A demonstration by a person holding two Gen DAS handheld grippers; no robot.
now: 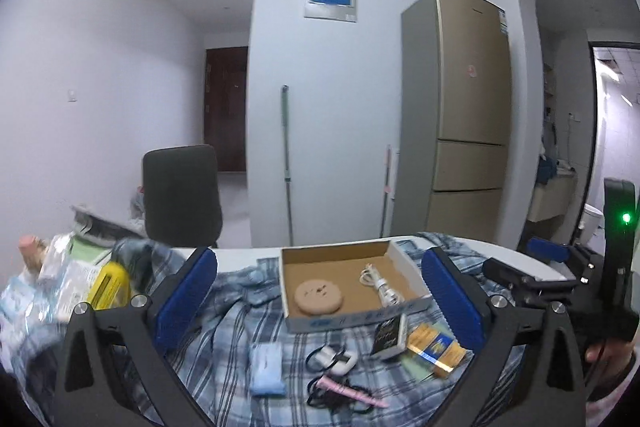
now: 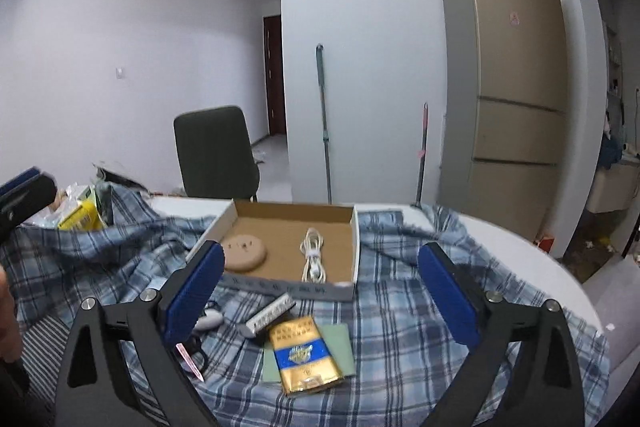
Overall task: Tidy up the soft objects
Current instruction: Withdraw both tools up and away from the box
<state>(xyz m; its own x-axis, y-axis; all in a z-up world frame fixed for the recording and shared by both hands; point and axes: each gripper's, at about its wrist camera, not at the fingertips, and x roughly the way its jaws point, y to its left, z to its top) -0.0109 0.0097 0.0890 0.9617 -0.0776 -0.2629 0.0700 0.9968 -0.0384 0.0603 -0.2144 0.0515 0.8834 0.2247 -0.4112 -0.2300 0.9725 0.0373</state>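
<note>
Half the pink scissors behind right tongs.

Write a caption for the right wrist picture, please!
Open right gripper hovers over a plaid cloth, facing a cardboard box holding a white cable.

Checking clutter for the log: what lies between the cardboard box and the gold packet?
A small black-and-white box lies on the plaid cloth between cardboard box and gold packet, seen in the right wrist view.
</note>
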